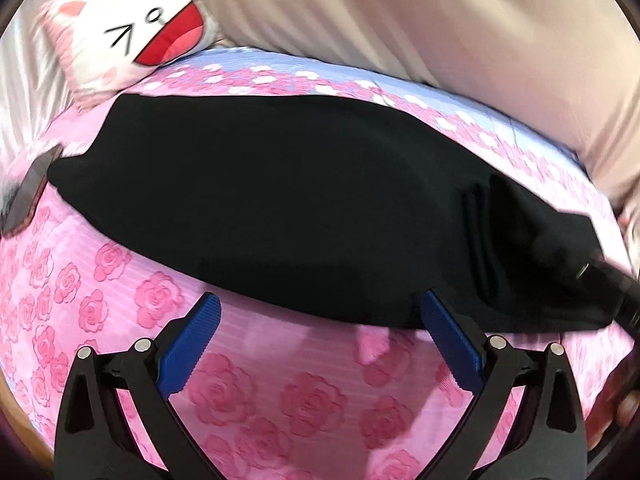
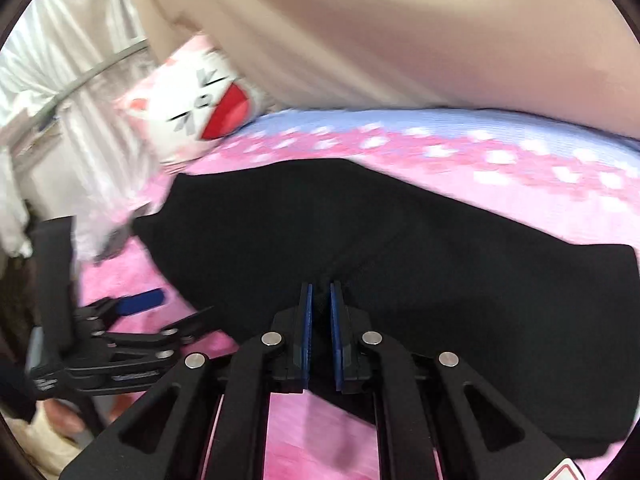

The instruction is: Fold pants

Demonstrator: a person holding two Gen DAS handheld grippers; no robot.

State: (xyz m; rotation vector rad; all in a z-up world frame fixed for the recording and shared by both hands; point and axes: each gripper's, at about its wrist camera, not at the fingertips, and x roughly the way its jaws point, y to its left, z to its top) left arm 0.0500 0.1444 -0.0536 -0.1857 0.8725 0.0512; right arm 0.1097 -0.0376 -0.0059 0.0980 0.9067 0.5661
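Note:
Black pants [image 1: 260,192] lie spread across a pink rose-print bedspread [image 1: 280,392]. My left gripper [image 1: 320,300] is open, its blue pads just at the pants' near edge, holding nothing. It also shows at the left of the right wrist view [image 2: 168,304]. My right gripper [image 2: 321,292] is shut on a fold of the pants [image 2: 440,264] near their near edge. In the left wrist view the right gripper shows only as a dark shape [image 1: 612,284] at the pants' right end.
A white and pink cat-face pillow [image 1: 132,28] lies at the bed's far left corner. Beige curtain fabric [image 1: 440,28] hangs behind the bed. A dark flat object [image 1: 32,188] lies at the bed's left edge.

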